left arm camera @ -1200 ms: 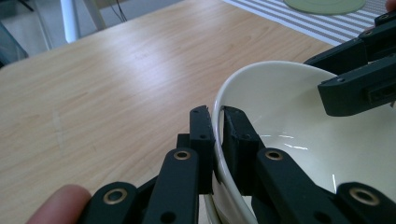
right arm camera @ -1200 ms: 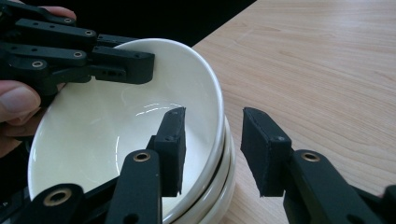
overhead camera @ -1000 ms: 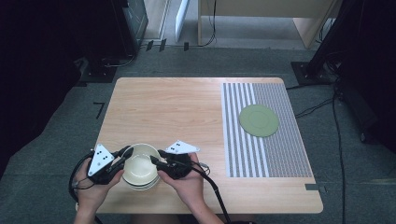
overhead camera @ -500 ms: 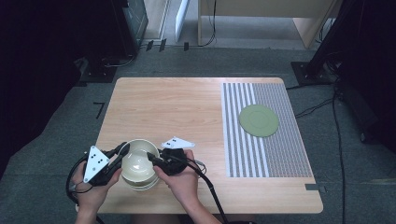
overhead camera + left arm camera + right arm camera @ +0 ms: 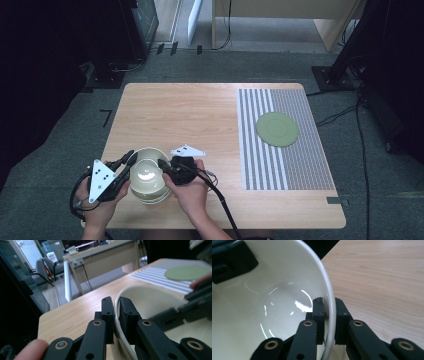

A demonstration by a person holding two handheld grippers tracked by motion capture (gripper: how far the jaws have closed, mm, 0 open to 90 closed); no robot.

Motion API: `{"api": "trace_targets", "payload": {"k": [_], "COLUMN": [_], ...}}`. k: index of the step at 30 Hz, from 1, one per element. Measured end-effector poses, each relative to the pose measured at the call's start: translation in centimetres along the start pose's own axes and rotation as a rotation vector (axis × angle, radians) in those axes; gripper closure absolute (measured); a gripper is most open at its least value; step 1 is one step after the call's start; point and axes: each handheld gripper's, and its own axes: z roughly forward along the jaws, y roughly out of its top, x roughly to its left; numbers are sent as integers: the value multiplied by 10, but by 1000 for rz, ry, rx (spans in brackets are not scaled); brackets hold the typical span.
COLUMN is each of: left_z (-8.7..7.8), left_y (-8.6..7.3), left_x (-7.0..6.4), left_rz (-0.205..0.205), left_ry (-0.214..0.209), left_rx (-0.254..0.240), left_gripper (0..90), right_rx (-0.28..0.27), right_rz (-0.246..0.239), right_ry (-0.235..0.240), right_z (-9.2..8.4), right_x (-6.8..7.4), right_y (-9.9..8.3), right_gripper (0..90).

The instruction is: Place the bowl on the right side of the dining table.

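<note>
Both grippers are clamping the cream bowl (image 5: 148,170), which is sitting at the table's (image 5: 200,115) near edge, apparently atop a second bowl (image 5: 150,199). The left gripper (image 5: 114,305) is pinching the left rim; the right gripper (image 5: 328,305), having just been closing, is now gripping the opposite rim wall, jaws nearly together. Judged step: securing a two-handed grasp. The next move is calling for an even, level lift. The green plate (image 5: 277,129) on the striped mat (image 5: 287,165) is lying well apart; nothing is obstructing.
</note>
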Motion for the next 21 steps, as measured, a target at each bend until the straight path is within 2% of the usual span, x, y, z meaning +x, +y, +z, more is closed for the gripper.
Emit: {"api": "trace_targets", "payload": {"k": [2, 3, 4, 6, 7, 9, 11, 14, 18, 21], "left_z": [-4, -7, -7, -3, 0, 4, 4, 0, -5, -8], "left_y": [1, 0, 0, -6, -10, -12, -9, -4, 1, 3], "left_x": [7, 11, 14, 14, 14, 12, 10, 13, 14, 15], "left_rz": [-76, -121, -160, -164, -183, -201, -191, -200, -206, -216], "left_ry": [-54, -72, -98, -112, -141, -161, -165, -170, -170, -162], "left_rx": [-40, -73, -79, -65, -55, -54, -60, -80, -106, -125], "left_gripper": [865, 886, 900, 900, 900, 900, 900, 900, 900, 900], "right_rx": [7, -6, -23, -22, -23, -26, -66, -91, -104, -109], "right_rz": [2, -9, -17, -94, -105, -62, -75, -64, -87, -82], "right_ry": [9, -1, -16, -76, -63, -39, -51, -30, -48, -54], "right_z": [2, 3, 3, 6, 8, 8, 6, 1, -4, -6], "right_x": [0, 0, 0, 4, 4, 2, 3, 4, 3, 1], "right_y": [-1, -2, -3, -7, -9, -11, -12, -7, -2, 0], "right_gripper": [843, 849, 848, 850, 851, 851, 851, 851, 851, 851]}}
